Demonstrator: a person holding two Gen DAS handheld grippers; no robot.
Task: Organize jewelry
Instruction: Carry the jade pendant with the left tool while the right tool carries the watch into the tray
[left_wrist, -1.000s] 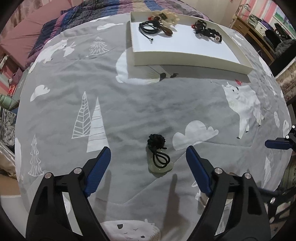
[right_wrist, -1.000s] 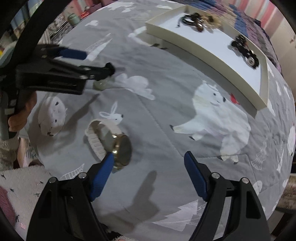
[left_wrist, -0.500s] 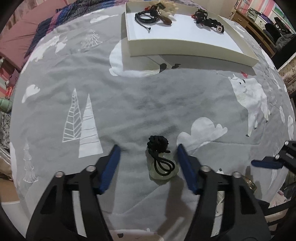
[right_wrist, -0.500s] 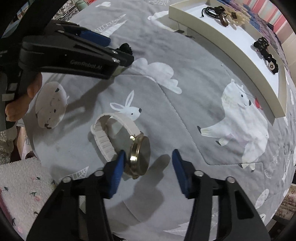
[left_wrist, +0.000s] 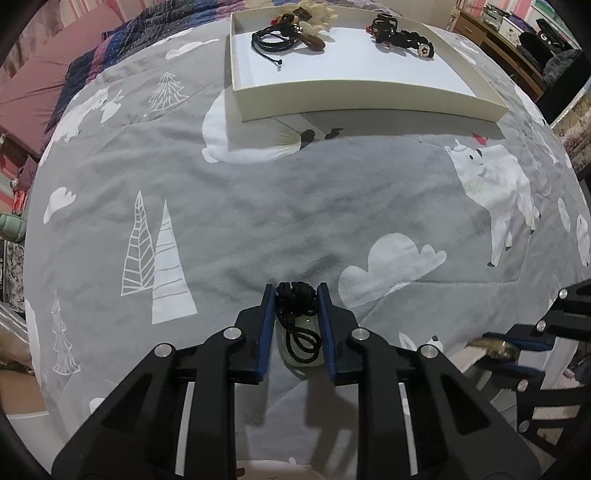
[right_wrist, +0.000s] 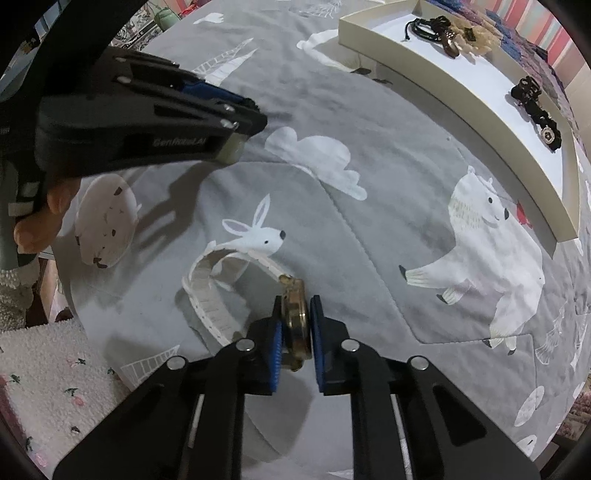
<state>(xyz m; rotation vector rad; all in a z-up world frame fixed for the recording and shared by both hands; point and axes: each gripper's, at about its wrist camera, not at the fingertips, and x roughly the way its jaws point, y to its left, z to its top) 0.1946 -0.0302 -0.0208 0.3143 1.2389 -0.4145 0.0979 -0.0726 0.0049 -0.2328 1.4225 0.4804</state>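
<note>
My left gripper (left_wrist: 295, 295) is shut on a pale green jade pendant (left_wrist: 301, 343) with a knotted black cord (left_wrist: 295, 295), still resting on the grey quilt. My right gripper (right_wrist: 295, 306) is shut on the gold case of a watch (right_wrist: 294, 325) with a white strap (right_wrist: 210, 291), also on the quilt. The left gripper shows in the right wrist view (right_wrist: 243, 122) at upper left. A white tray (left_wrist: 354, 103) lies at the far side and holds black cord bracelets (left_wrist: 275, 38), a brown pendant (left_wrist: 314, 40) and a black beaded bracelet (left_wrist: 402, 35).
The grey quilt with white animal and tree prints (left_wrist: 221, 206) covers the bed. A striped blanket (left_wrist: 122, 51) lies beyond it at far left. A wooden desk (left_wrist: 491, 40) stands at far right. A white floral towel (right_wrist: 48, 380) lies at the bed's near edge.
Both grippers have moved forward and closed. The left one went from open around the jade pendant to shut on it. The right one closed on the watch case.
</note>
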